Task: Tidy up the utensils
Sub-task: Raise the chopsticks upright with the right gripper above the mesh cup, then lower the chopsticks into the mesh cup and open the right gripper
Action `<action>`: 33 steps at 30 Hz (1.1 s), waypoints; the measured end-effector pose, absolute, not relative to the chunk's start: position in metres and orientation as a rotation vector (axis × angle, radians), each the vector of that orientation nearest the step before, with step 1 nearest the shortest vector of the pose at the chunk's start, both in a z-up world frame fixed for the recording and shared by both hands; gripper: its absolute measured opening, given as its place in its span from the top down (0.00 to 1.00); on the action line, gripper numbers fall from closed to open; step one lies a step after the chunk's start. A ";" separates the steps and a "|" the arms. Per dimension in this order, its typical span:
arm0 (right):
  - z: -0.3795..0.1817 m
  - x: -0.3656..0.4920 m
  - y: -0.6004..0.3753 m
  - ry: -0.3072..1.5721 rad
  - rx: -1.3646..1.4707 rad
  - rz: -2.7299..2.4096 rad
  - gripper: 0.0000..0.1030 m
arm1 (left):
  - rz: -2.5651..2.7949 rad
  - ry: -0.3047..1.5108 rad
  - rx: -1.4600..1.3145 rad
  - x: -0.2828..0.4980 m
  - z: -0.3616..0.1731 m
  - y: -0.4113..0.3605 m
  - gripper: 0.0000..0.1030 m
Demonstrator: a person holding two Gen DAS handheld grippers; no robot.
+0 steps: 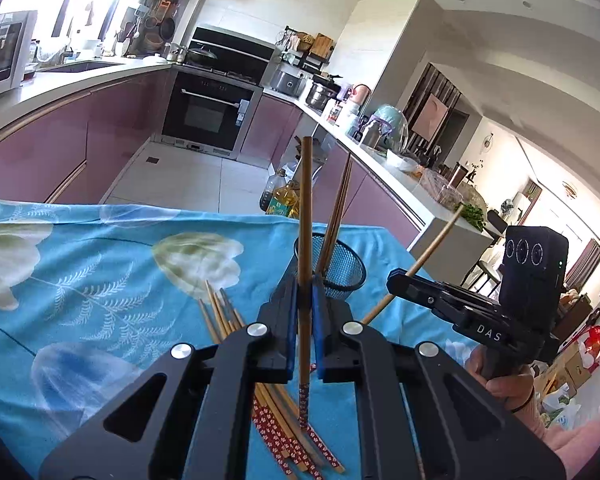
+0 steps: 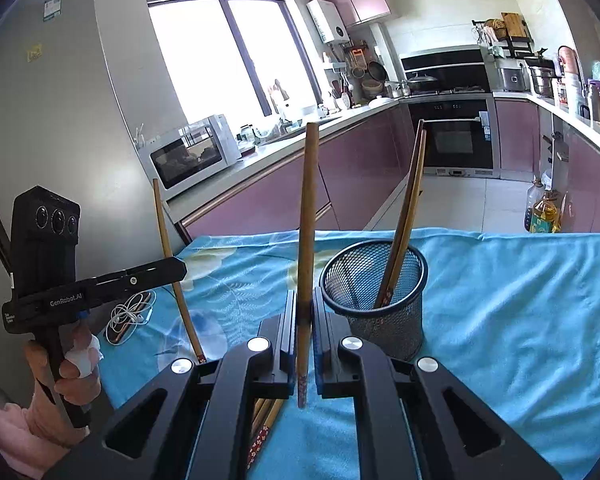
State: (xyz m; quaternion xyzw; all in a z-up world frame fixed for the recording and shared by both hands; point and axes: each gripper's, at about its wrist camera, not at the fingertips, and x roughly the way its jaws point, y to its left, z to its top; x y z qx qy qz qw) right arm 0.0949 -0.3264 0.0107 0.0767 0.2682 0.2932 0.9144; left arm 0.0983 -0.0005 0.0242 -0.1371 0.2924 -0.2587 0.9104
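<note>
Two grippers, two chopsticks, one each. The left gripper (image 1: 305, 304) is clamped on a bamboo chopstick (image 1: 306, 208) that stands pretty much upright between its blue-padded fingers (image 1: 320, 320), patterned red end pointing down toward the surface (image 1: 100, 272). Same deal on the other side: the right gripper (image 2: 305, 312) is squeezed shut around its own chopstick (image 2: 308, 200), also close to vertical with the decorated end hanging below the fingers. From the left wrist view you can see the right gripper (image 1: 396, 278) off to the side with its stick (image 1: 428, 252) angled up, and from the right wrist view the left gripper (image 2: 178, 270) shows up at the left edge holding its stick (image 2: 168, 240). The black mesh cup (image 2: 380, 300) sits on the blue floral cloth just right of the right gripper's fingers, and it's got a couple of chopsticks (image 2: 408, 216) in it leaning toward the right. In the left wrist view the same cup (image 1: 340, 264) is just behind the gripper tips. A loose pile of chopsticks (image 1: 268, 400) lies flat on the cloth under the left gripper, near the front edge. There's also a phone with white earbuds (image 2: 128, 316) lying on the cloth on the left side.
</note>
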 end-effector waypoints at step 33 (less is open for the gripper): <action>0.044 0.170 -0.343 0.516 0.116 0.482 0.94 | -0.469 0.497 -0.117 0.194 0.067 -0.093 0.93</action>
